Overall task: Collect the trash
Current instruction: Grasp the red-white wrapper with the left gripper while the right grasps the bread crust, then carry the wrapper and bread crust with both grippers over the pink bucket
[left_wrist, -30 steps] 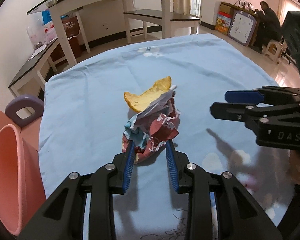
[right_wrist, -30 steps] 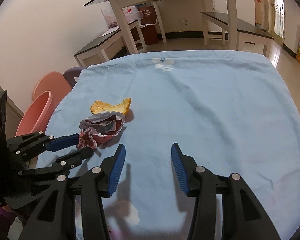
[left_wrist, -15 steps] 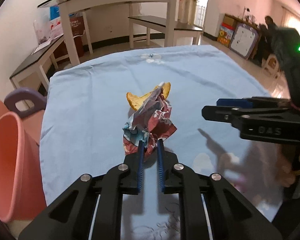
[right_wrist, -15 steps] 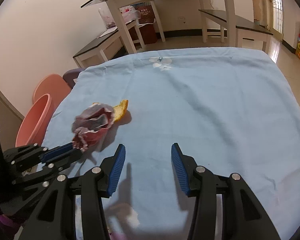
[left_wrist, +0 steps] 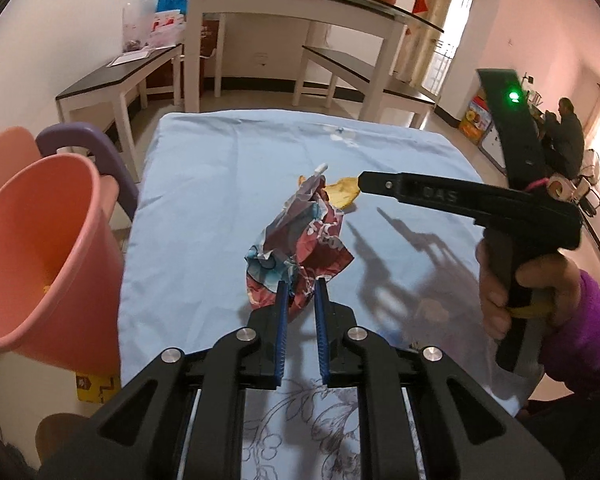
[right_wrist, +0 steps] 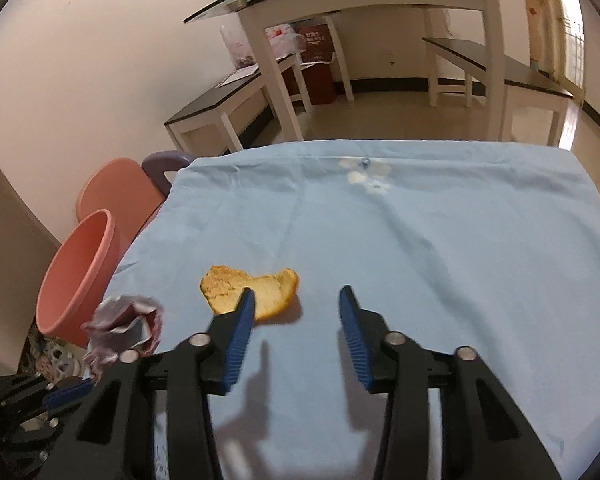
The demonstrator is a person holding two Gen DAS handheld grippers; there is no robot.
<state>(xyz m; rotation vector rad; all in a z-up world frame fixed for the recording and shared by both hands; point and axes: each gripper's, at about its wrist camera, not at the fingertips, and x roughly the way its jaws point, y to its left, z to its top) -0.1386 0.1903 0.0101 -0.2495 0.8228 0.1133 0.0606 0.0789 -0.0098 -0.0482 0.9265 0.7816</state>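
Observation:
My left gripper (left_wrist: pixel 300 286) is shut on a crumpled red, white and blue wrapper (left_wrist: pixel 300 240) and holds it lifted above the blue tablecloth (left_wrist: pixel 220 184). The wrapper also shows in the right wrist view (right_wrist: pixel 124 328), near the table's left edge. A yellow-orange peel (right_wrist: pixel 252 290) lies on the cloth; in the left wrist view it (left_wrist: pixel 342 194) sits just behind the wrapper. My right gripper (right_wrist: pixel 296 308) is open and empty, hovering just above and near the peel, its left finger over the peel's near edge. It shows from the side in the left wrist view (left_wrist: pixel 366 182).
A pink bucket (left_wrist: pixel 40 248) stands off the table's left edge, also in the right wrist view (right_wrist: pixel 76 276). A purple-handled thing (left_wrist: pixel 88 148) and a pink tub (right_wrist: pixel 116 192) are behind it. White tables and benches (left_wrist: pixel 300 28) stand beyond. A person sits at the far right (left_wrist: pixel 568 132).
My left gripper closed on the wrapper, lifted it and carried it left toward the bucket, uncovering the peel. My right gripper moved forward and left to the peel.

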